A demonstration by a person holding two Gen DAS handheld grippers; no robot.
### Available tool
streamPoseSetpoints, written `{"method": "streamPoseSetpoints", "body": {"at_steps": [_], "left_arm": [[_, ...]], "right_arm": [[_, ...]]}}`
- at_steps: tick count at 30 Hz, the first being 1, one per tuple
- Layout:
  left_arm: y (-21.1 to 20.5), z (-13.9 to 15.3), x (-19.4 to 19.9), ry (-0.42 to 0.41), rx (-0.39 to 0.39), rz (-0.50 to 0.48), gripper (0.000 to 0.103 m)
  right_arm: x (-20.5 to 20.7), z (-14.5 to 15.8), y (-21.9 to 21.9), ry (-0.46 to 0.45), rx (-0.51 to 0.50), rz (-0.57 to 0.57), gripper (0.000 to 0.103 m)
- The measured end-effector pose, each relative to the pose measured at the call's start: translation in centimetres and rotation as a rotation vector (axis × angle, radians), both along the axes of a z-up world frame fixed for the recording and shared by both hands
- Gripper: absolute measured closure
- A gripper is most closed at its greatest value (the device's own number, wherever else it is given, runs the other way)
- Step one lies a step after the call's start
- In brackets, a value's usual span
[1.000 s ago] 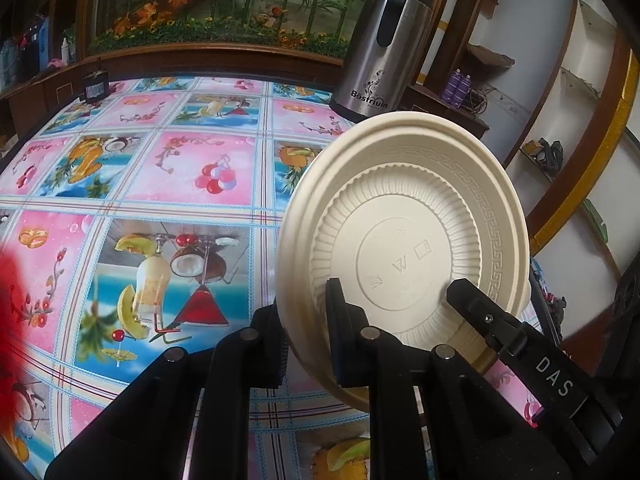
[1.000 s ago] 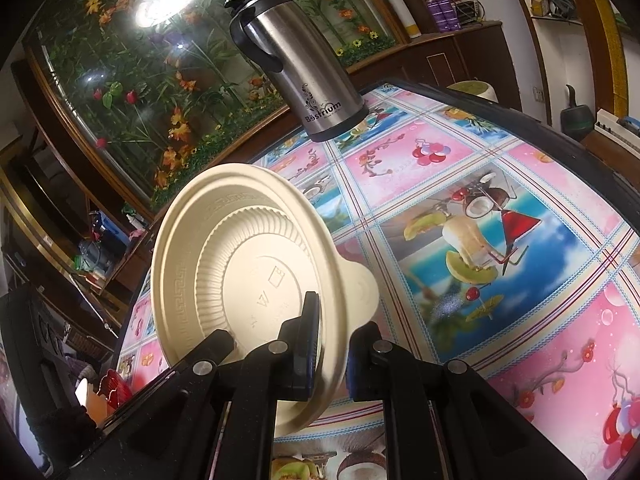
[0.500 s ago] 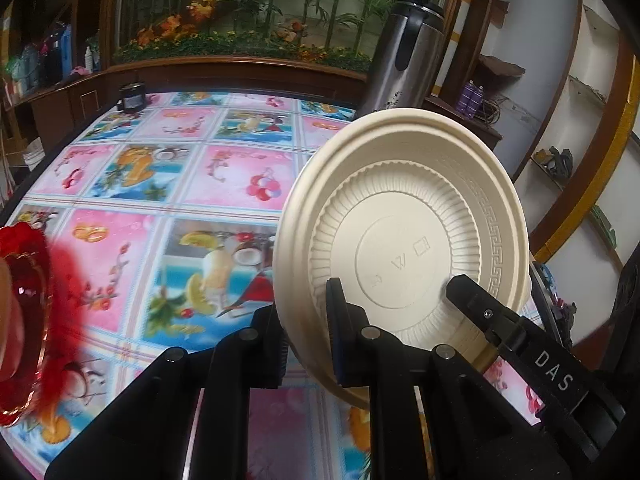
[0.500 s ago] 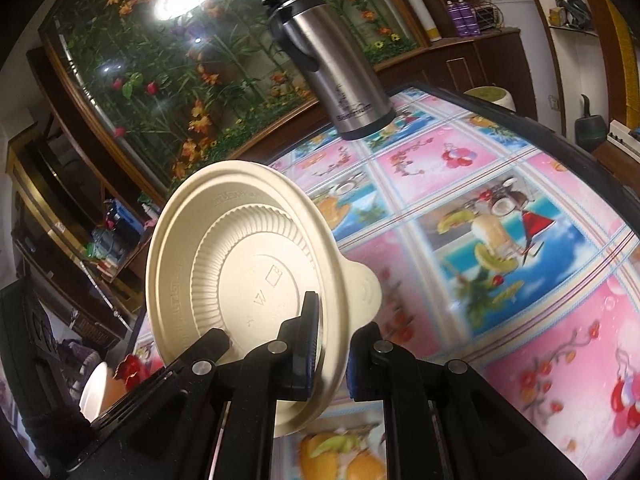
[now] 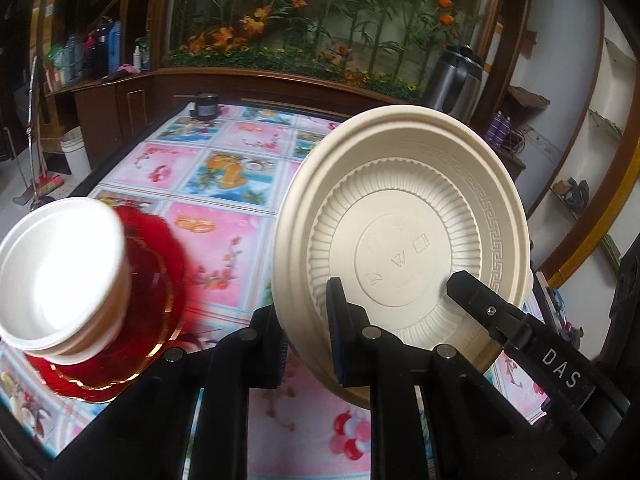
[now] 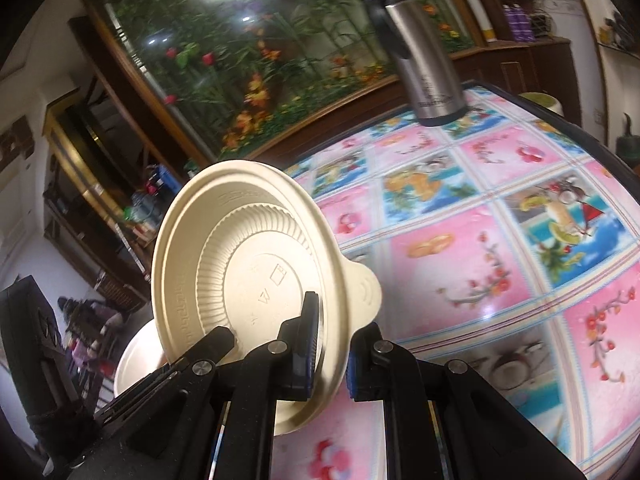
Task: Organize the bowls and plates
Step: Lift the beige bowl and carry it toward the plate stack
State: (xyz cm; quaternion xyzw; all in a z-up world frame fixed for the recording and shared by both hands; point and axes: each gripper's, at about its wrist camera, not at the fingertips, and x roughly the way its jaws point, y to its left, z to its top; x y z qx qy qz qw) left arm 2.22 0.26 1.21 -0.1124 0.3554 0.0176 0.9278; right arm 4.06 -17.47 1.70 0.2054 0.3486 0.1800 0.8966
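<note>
While each hand-held gripper (image 5: 306, 322) (image 6: 328, 350) is pinching a cream plate (image 5: 400, 248) (image 6: 248, 264) above the desk (image 5: 224, 216), stacking is remaining, with white bowls (image 5: 60, 276) on red plates (image 5: 152, 300) waiting at nine o'clock.

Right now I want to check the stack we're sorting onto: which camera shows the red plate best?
The left wrist view: the red plate lies on the tablecloth, white bowls stacked on it, though blurred. The right wrist view shows only a white bowl edge, no red plate.
</note>
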Motion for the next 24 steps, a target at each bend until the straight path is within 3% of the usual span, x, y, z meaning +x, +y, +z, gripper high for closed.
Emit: {"method": "streamPoseSetpoints", "body": {"at_steps": [24], "left_arm": [[10.8, 2.2, -4.7, -0.057, -0.061, 0.21, 0.088]], "right_arm": [[-1.6, 4.2, 13.1, -0.026, -0.058, 0.27, 0.092]]}}
